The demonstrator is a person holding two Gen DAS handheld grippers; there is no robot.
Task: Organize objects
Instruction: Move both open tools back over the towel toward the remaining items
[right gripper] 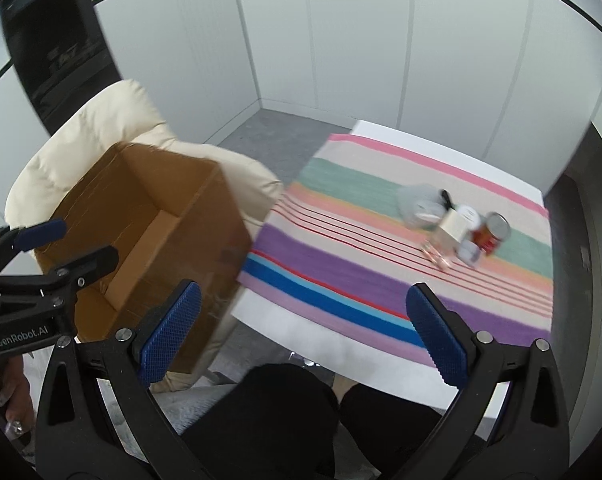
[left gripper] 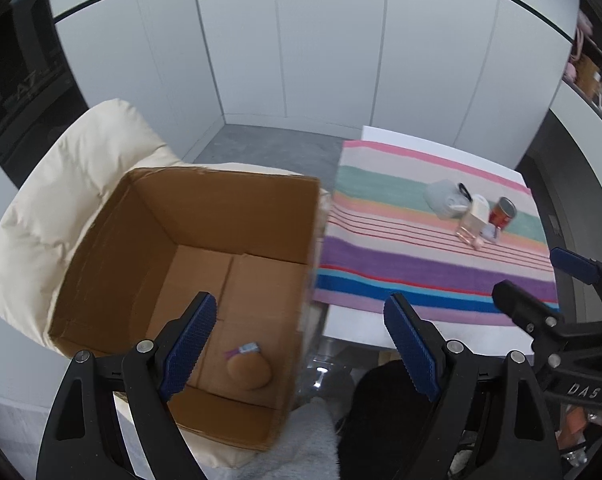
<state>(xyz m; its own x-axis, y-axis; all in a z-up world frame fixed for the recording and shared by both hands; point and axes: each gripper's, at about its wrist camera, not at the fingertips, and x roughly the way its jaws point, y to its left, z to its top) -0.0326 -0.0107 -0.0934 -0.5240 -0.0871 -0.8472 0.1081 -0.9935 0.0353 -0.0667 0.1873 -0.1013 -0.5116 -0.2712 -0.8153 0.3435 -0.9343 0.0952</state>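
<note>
Striped cloth (right gripper: 401,240) holds blurred, indistinct clustered items (right gripper: 453,228).

2 wrist cams, downward, shared box (left gripper: 205,264)

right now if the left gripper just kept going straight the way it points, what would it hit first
Most likely the cardboard box: the left gripper is open and empty, aimed steeply down over the box's near right wall. Depth is unclear, so it might instead slip past onto the glass table edge beside it.
</note>
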